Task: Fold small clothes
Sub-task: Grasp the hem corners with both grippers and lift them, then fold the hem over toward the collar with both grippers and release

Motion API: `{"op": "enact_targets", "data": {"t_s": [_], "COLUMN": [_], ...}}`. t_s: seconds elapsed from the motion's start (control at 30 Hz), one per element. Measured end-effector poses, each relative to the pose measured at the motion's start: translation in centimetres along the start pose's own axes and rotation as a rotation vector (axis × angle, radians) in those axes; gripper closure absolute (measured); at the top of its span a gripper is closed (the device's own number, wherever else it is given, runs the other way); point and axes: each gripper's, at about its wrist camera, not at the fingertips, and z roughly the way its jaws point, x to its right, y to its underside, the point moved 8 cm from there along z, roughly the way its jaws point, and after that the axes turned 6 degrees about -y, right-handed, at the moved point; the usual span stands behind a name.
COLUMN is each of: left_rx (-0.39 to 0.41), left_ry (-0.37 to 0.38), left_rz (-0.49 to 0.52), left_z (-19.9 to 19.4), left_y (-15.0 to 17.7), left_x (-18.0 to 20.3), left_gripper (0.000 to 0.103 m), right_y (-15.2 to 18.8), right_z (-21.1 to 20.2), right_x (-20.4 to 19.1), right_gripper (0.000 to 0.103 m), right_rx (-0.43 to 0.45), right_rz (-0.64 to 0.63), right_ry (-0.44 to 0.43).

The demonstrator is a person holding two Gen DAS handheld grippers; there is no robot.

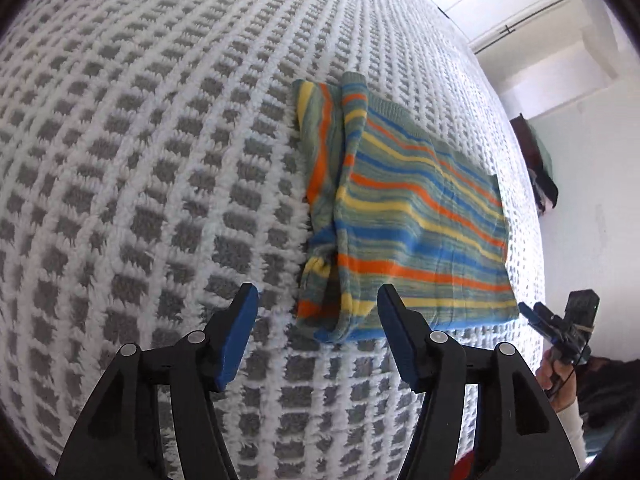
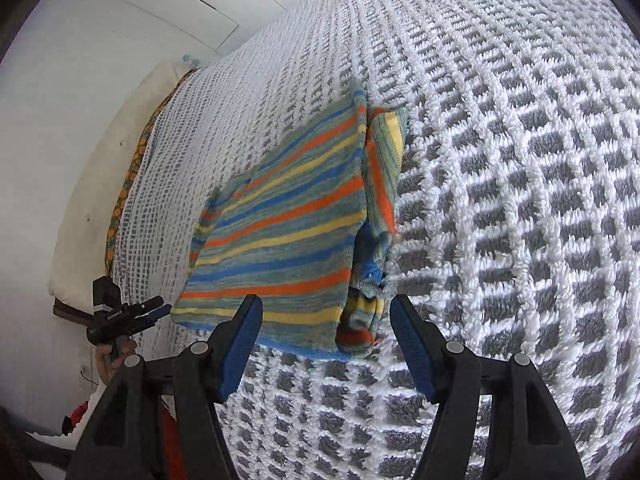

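Note:
A small striped knit garment (image 1: 404,216), green with orange, yellow and blue bands, lies partly folded on a white and grey waffle-pattern blanket (image 1: 140,184). One side is folded over along a ridge. My left gripper (image 1: 318,304) is open and empty, just above the garment's near edge. In the right wrist view the same garment (image 2: 288,232) lies ahead, and my right gripper (image 2: 326,316) is open and empty over its near corner. Each gripper also shows small in the other's view: the right one (image 1: 528,312), the left one (image 2: 162,308).
The blanket (image 2: 520,200) covers a bed. The bed's edge and a white wall (image 1: 592,184) lie to one side. A pillow or mattress edge (image 2: 92,200) with an orange patterned sheet shows beside the blanket. Dark items (image 1: 540,168) sit near the wall.

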Motion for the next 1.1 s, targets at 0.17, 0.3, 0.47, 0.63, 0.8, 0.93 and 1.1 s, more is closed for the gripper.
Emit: {"op": "enact_targets", "data": {"t_s": [0.17,0.3,0.47,0.63,0.8,0.93,1.1], "left_rx": [-0.062,-0.113,-0.194,-0.211,-0.168,-0.256,-0.199], "left_ry": [-0.062,-0.071,-0.067,-0.112,-0.019,-0.109,-0.134], "left_rz": [0.116,0.149,0.229,0.269,0.22,0.272,0.237], "left_z": [3.5,3.8,2.0,2.4,-1.6,2.0,0.5], "left_y": [0.7,1.3,3.7,5.3,5.0,7.1,7.4], "left_x": [3.5,4.5,3.0,3.3,3.5,2.5,1.8], "left_gripper": [0.063,0.096,0.096,0.095,0.096,0.093,0.059], "right_y": [0.2,2.1,4.3,7.2,6.9,7.8,9.4], "right_z": [2.8,4.6,1.8,4.0,1.3,1.1,2.8], "right_x": [-1.0,-0.5,-1.7,1.5,-0.1,-0.5,1.0], "right_gripper": [0.04,0.099,0.099,0.099,0.099,0.099,0.091], "right_rx": [-0.049,-0.214,-0.233,-0.291,-0.221,-0.264,-0.249], "right_rz": [-0.093,-0.139,-0.115,-0.037,-0.041,-0.059,-0.027], "right_ry": [0.035,0.122,0.062,0.114,0.063,0.082,0.122]}}
